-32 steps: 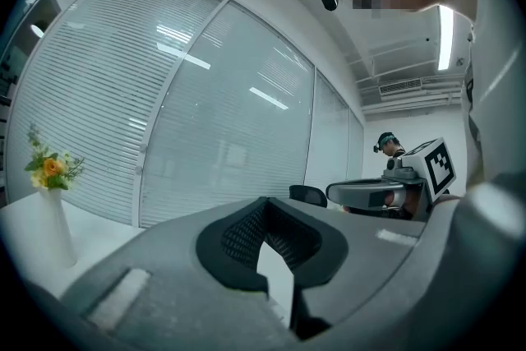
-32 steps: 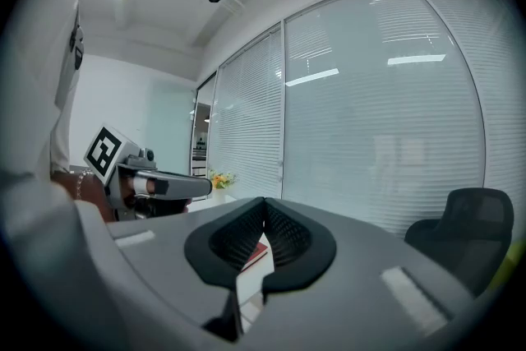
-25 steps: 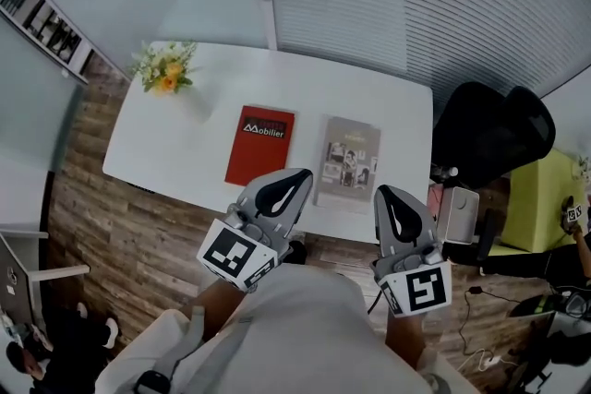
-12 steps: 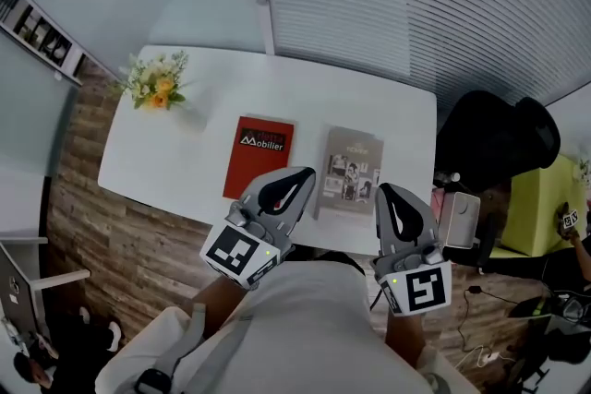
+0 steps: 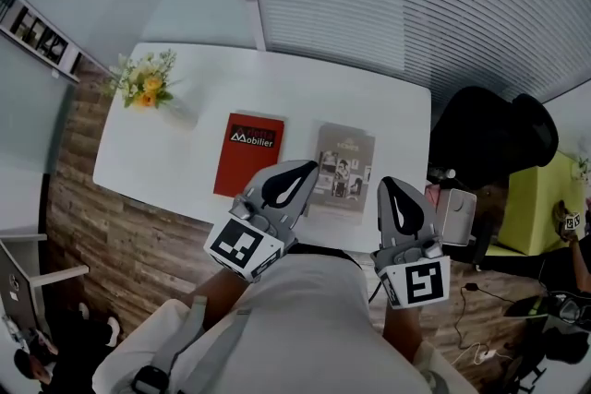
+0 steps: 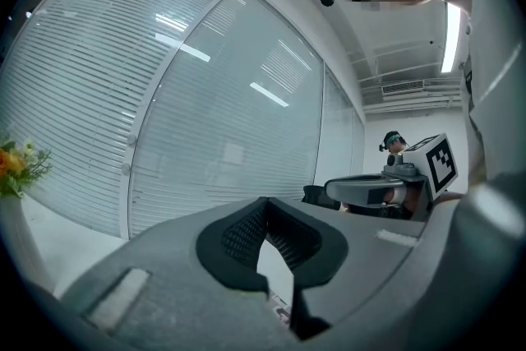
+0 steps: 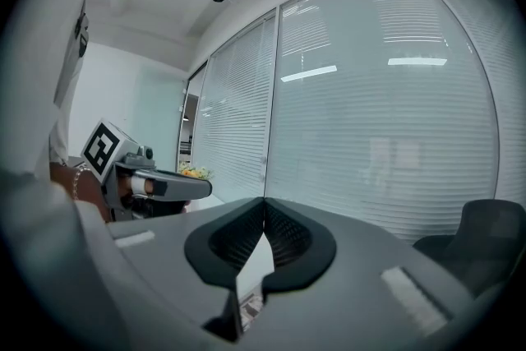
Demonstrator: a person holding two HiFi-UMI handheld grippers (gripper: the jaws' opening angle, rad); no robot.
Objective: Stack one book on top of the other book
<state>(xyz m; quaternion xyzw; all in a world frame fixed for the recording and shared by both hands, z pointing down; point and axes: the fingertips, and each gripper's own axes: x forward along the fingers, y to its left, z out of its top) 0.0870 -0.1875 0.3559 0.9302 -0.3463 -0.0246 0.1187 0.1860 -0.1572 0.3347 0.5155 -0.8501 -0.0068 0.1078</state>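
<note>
Two books lie flat and side by side on the white table (image 5: 185, 157) in the head view: a red book (image 5: 247, 154) at the left and a grey book (image 5: 343, 167) with small photos on its cover at the right. My left gripper (image 5: 308, 166) hovers over the table's near edge, its tip between the two books, jaws shut and empty. My right gripper (image 5: 387, 183) is held just right of the grey book's near corner, also shut on nothing. In the gripper views the jaws (image 6: 265, 205) (image 7: 264, 205) meet at their tips, and each sees the other gripper beside it.
A small bunch of yellow flowers (image 5: 141, 80) stands at the table's far left corner. A black office chair (image 5: 489, 136) is to the right of the table, with a white box (image 5: 454, 214) beside it. Blinds cover the glass wall behind. The floor is wood.
Both grippers have moved forward towards the table, the left one's tip now reaching over its near edge. The jaws stayed shut. The books have not moved.
</note>
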